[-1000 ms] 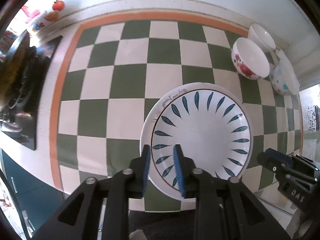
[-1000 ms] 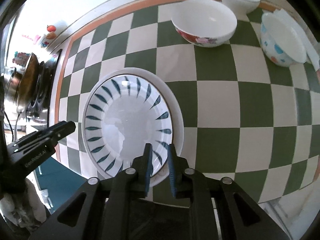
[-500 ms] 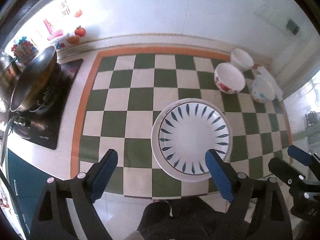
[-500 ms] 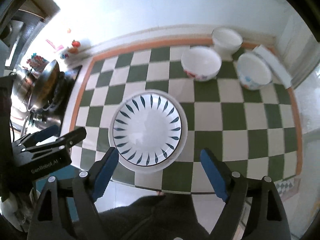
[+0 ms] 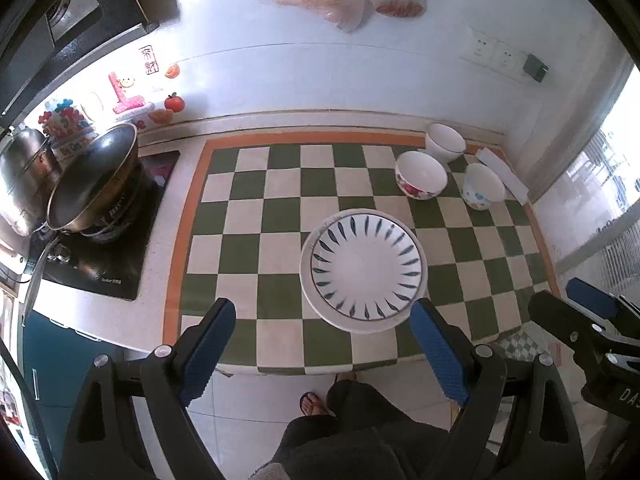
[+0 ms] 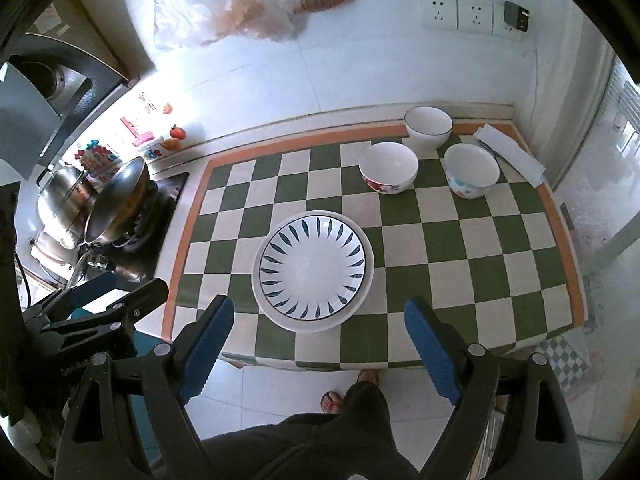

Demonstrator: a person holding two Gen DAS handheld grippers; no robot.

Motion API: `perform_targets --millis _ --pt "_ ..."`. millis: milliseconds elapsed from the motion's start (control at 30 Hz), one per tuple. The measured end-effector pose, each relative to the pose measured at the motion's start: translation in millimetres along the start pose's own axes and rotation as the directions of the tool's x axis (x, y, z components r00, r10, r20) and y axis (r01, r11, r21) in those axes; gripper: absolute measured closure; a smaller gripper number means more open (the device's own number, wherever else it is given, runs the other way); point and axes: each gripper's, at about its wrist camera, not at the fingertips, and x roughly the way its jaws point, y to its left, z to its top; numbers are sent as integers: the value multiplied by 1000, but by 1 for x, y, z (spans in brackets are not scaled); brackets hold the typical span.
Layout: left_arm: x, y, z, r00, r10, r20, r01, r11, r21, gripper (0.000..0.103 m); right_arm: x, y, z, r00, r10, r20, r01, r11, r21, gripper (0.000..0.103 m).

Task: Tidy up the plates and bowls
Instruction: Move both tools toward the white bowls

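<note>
Green-checked bench [image 6: 460, 248]: white leaf-patterned ceramic plate [image 6: 313, 270] stacked on plain plate at centre. Three bowls [image 6: 388, 172] at two o'clock remain unstacked. Left tongs [image 5: 322, 354] and right tongs [image 6: 320, 350] gape wide, empty, above.

Checkered green-and-white mat [image 5: 280, 216] with orange border covers the counter. Wok [image 5: 94, 178] sits on the black cooktop [image 5: 116, 256] at left. Wall sockets [image 6: 456, 11] far right. Plastic bags [image 6: 240, 4] hang on the far wall.
</note>
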Motion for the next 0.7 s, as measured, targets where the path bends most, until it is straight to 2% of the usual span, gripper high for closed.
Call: perform_targets --millis 233,400,600,700 --pt "-1 -3 -4 1000 -5 9 5 1000 15 13 -11 6 -11 1000 13 5 -14 1000 19 12" --pt "16 -10 9 1000 12 12 -12 1000 25 13 1 -11 -4 999 41 8 -42 996 75 12" --pt "61 -26 49 1000 12 -13 -12 1000 -1 13 39 -57 36 997 75 18 -76 987 138 12" --pt "106 -44 82 997 11 -74 -11 1000 10 13 76 -92 69 997 78 3 -78 980 181 12"
